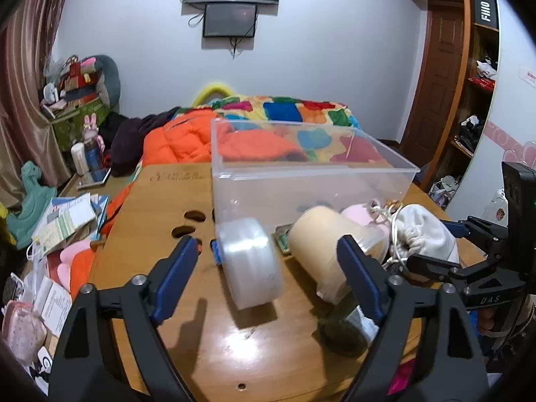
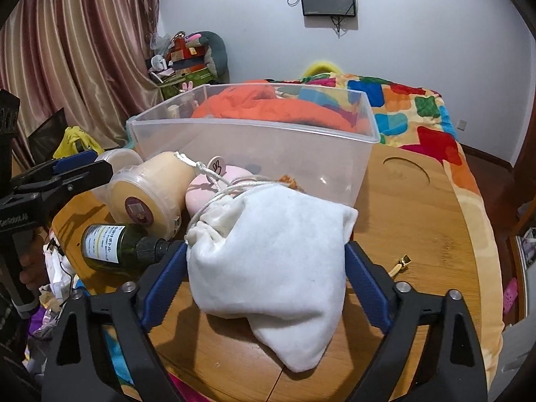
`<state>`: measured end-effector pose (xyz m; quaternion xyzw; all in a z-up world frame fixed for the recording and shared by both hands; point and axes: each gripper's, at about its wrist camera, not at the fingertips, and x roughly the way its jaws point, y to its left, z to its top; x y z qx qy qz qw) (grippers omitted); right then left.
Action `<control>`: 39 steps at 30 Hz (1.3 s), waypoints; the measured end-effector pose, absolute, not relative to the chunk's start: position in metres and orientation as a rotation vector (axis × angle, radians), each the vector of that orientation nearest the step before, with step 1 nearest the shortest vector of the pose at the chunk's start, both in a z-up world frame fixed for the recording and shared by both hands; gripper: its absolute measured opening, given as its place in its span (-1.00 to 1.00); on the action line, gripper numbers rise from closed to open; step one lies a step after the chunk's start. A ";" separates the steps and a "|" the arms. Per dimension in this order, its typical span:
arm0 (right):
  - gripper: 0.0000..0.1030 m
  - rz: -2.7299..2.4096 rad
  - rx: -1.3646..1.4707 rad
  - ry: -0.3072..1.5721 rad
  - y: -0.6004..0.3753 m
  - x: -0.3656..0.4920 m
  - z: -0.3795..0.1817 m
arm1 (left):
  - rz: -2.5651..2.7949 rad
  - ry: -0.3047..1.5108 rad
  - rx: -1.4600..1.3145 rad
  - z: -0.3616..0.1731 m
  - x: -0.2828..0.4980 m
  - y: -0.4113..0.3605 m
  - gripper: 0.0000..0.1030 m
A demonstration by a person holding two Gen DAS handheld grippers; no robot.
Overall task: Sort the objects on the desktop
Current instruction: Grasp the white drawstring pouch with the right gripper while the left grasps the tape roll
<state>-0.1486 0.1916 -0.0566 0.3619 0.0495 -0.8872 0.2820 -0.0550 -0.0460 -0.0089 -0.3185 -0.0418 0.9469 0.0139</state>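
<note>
You can read "FIIO" on the black box (image 1: 485, 10) on the shelf, "DAS" on the right gripper (image 1: 489, 299), and partly legible Japanese print on the green bottle (image 2: 110, 246).

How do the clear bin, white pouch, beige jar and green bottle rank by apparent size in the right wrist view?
1. clear bin
2. white pouch, though its nearness to the camera inflates it
3. beige jar
4. green bottle, partly hidden, so close to the jar
</note>
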 end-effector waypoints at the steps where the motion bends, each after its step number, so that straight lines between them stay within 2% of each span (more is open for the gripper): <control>1: 0.68 -2.374 0.970 0.134 0.191 -0.148 -0.057 | 2.947 -0.139 -1.002 -0.010 -0.055 -0.048 0.59; 3: 0.63 -2.368 0.969 0.130 0.193 -0.149 -0.058 | 2.945 -0.156 -1.023 -0.013 -0.054 -0.053 0.57; 10: 0.49 -2.357 0.977 0.118 0.194 -0.150 -0.060 | 2.924 -0.206 -1.129 -0.027 -0.067 -0.062 0.25; 13: 0.42 -2.355 0.979 0.118 0.195 -0.150 -0.060 | 2.939 -0.216 -1.145 -0.031 -0.074 -0.062 0.19; 17: 0.27 -2.353 0.973 0.124 0.196 -0.150 -0.060 | 2.914 -0.213 -1.167 -0.035 -0.080 -0.059 -0.08; 25: 0.06 -2.347 0.964 0.092 0.201 -0.149 -0.057 | 2.942 -0.134 -1.178 -0.038 -0.082 -0.052 -0.43; 39: -0.02 -2.361 0.907 0.046 0.208 -0.138 -0.036 | 2.957 -0.054 -1.093 -0.024 -0.073 -0.042 -0.44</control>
